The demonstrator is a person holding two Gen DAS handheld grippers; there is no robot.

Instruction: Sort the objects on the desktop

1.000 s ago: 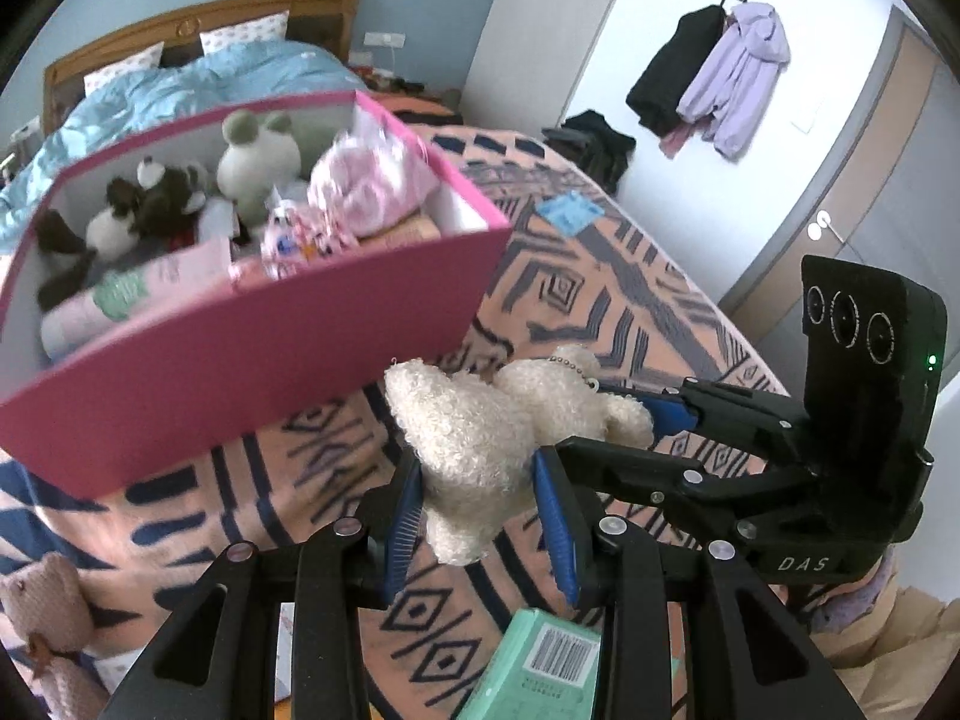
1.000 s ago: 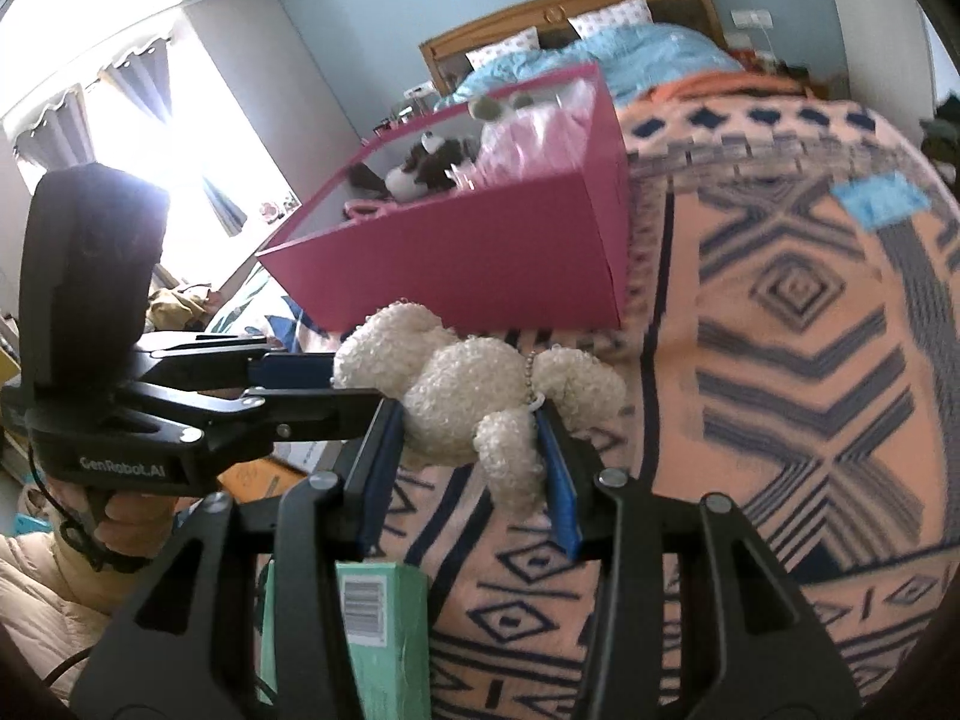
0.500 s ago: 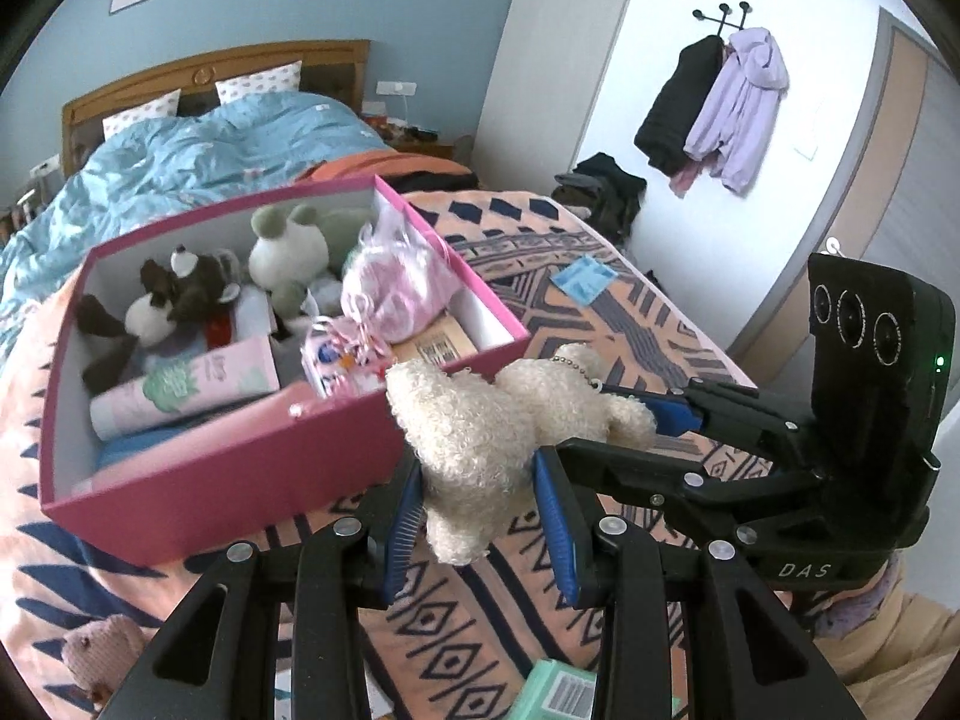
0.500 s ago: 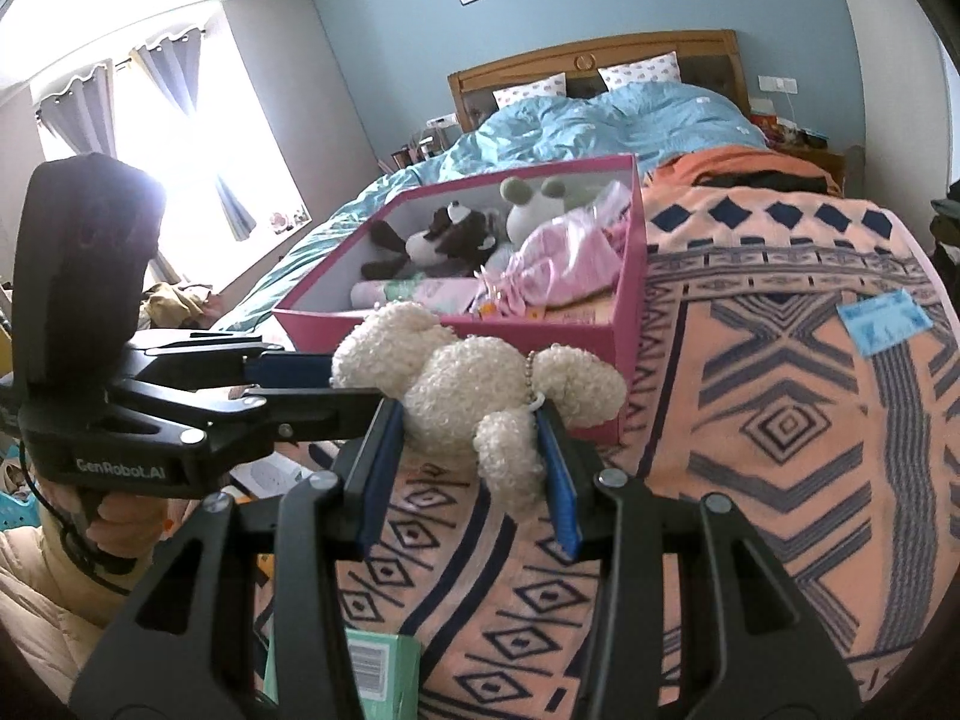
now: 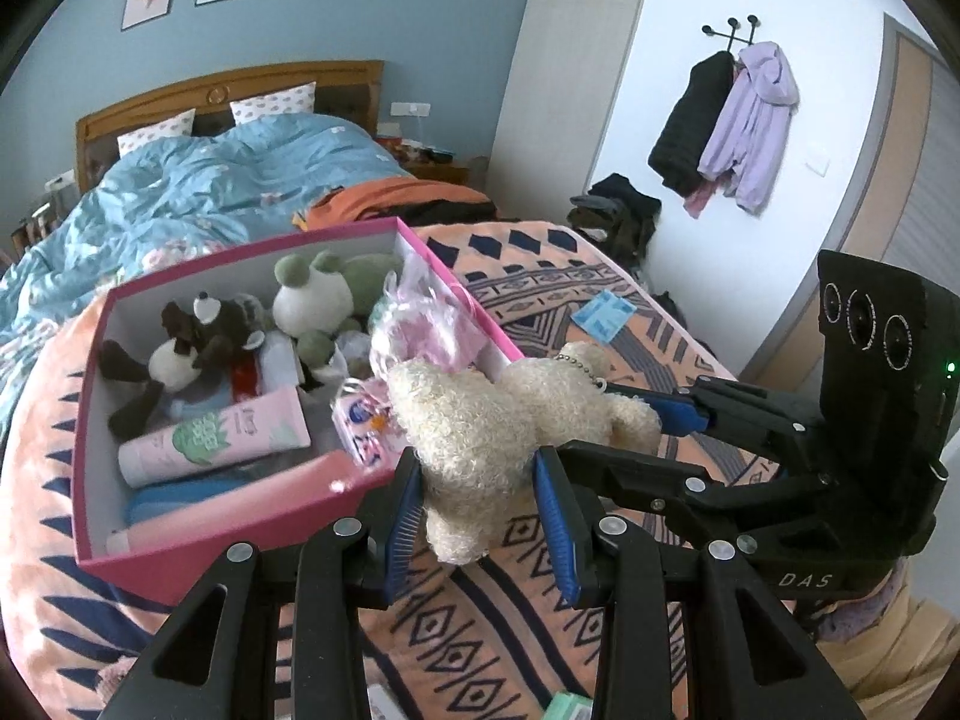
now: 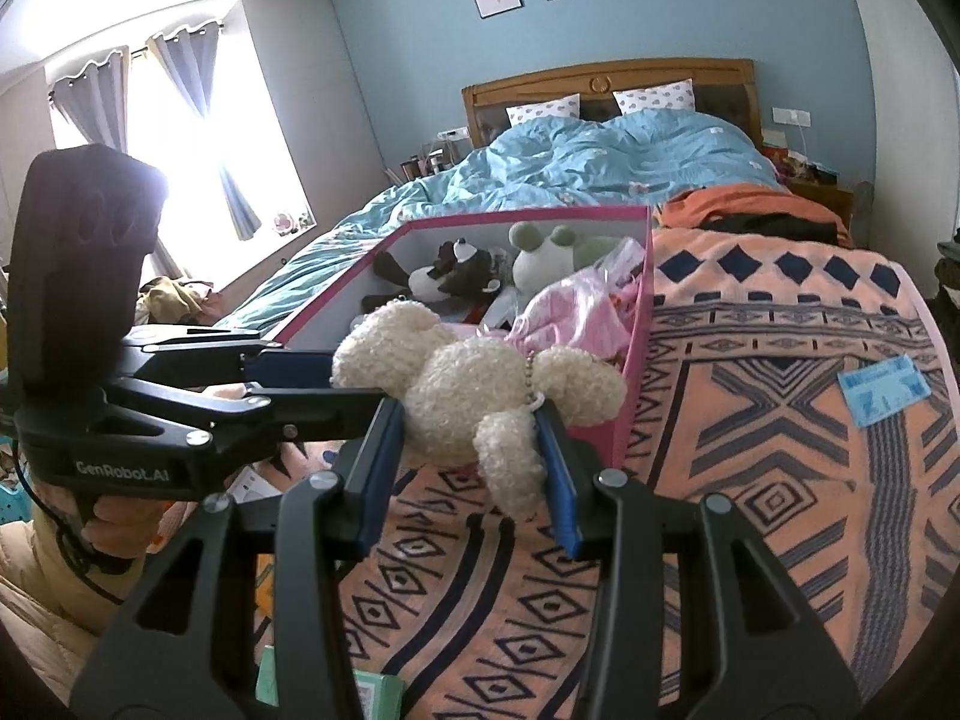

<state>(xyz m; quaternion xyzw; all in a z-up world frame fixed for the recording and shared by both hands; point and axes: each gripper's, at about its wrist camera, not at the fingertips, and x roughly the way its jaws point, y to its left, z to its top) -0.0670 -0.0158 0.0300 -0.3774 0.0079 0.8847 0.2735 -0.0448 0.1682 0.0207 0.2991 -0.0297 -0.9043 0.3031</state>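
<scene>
A bed (image 5: pixel 210 180) with a blue duvet lies behind an orange patterned blanket (image 6: pixel 780 480). On the blanket stands a pink box (image 5: pixel 198 540) holding plush toys and a pink tube (image 5: pixel 216 438). A cream plush bear (image 5: pixel 480 420), raised at the box's near corner, is clamped at one end by the left tool (image 5: pixel 474 504) and at the other by the right tool (image 6: pixel 474 456), each closed on it.

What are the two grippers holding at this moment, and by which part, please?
Both hold the cream plush bear: the left gripper clamps its lower body, the right gripper its middle, near the keychain.
</scene>
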